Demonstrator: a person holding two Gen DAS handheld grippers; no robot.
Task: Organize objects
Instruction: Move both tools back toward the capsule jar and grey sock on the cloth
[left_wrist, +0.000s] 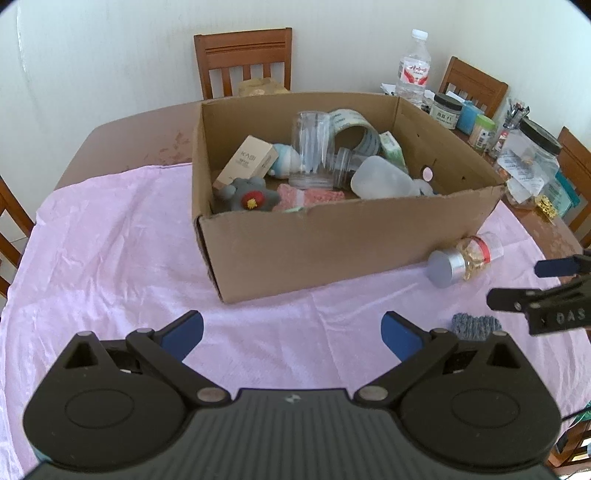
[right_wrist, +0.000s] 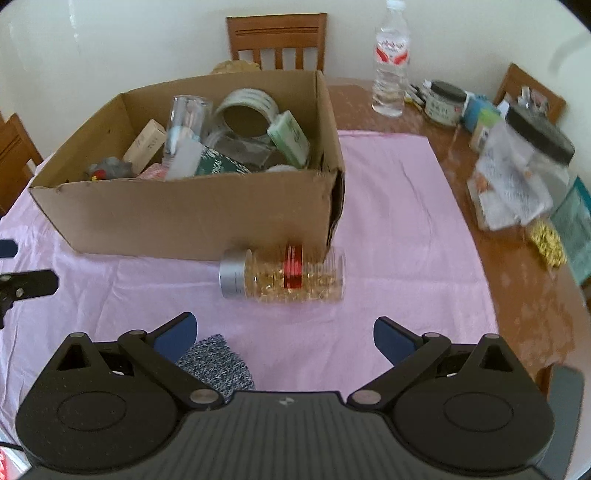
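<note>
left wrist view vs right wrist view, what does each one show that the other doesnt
Only the left wrist view shows the open left gripper from behind and the pink knitted cloth in the box.

Only the right wrist view shows the open right gripper from behind and the dark green printed packet in the box.

Both show the cardboard box, the capsule bottle lying on its side on the pink tablecloth, the grey knitted piece and the water bottle.

"KABI" printed on a tan carton (left_wrist: 245, 162) at the cardboard box's (left_wrist: 332, 243) left wall; "DAS" (partly cut off) on the right gripper (left_wrist: 517, 284)
</note>
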